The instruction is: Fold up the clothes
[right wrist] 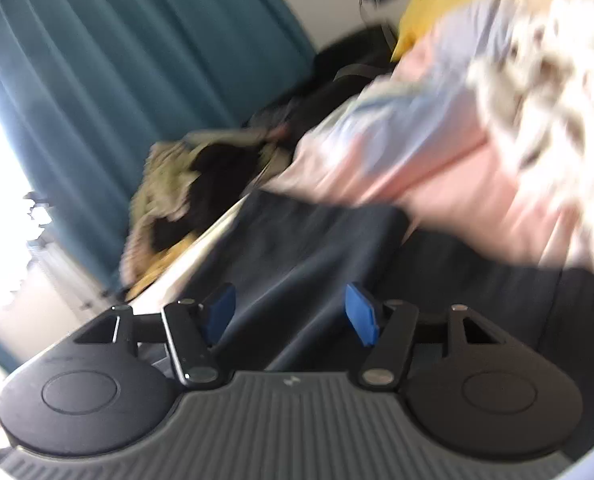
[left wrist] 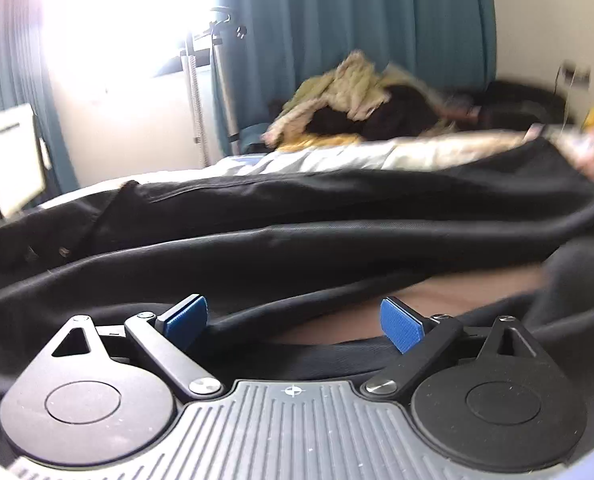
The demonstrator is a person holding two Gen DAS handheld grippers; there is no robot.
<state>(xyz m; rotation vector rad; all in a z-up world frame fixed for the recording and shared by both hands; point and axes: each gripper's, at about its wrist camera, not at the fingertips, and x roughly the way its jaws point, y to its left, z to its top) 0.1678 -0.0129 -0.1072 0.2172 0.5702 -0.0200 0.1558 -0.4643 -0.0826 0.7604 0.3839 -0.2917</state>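
A large black garment (left wrist: 297, 216) lies spread in folds across the bed, filling the left wrist view. My left gripper (left wrist: 295, 322) is open, its blue pads either side of a fold of the garment, low over it. In the right wrist view the same dark garment (right wrist: 297, 248) lies ahead. My right gripper (right wrist: 291, 314) is open and empty just above it. The right view is tilted and blurred.
A pile of yellow-green and dark clothes (left wrist: 357, 96) sits at the far side of the bed, also in the right view (right wrist: 185, 184). A pale sheet (left wrist: 377, 156) shows behind the garment. Pink and patterned bedding (right wrist: 497, 120) is at right. Teal curtains (left wrist: 377, 20) hang behind.
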